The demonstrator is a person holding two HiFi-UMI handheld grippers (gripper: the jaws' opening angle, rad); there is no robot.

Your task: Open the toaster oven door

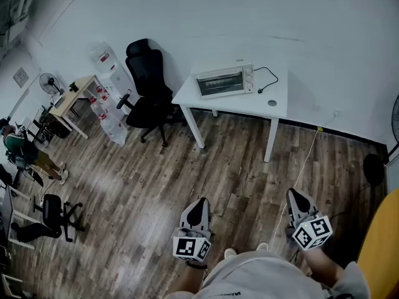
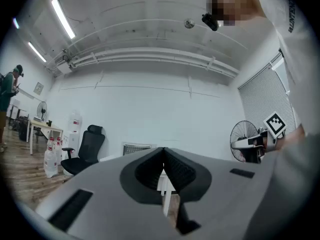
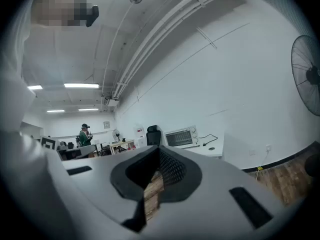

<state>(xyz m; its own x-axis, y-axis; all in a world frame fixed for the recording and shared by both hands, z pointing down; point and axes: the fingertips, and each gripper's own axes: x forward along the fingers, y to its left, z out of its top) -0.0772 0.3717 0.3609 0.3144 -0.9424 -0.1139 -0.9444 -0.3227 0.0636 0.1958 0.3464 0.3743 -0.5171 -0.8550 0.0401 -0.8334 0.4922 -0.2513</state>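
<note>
near the left end of the white counter (image 1: 252,103), the toaster oven (image 1: 224,81) sits with its door closed. well apart from it, over the wood floor (image 1: 143,179), the left hand-held gripper (image 1: 199,205) and right hand-held gripper (image 1: 297,197) each have jaws pressed together, holding nothing.

The toaster oven (image 1: 224,81) sits on the tabletop (image 1: 246,103) against the far wall (image 1: 280,17), toward its left end. A cable (image 1: 269,78) lies right of it. An office chair (image 1: 148,92) stands left of the tabletop. The left tongs (image 1: 199,203) and right tongs (image 1: 295,195) are near, well apart from the tabletop.
</note>
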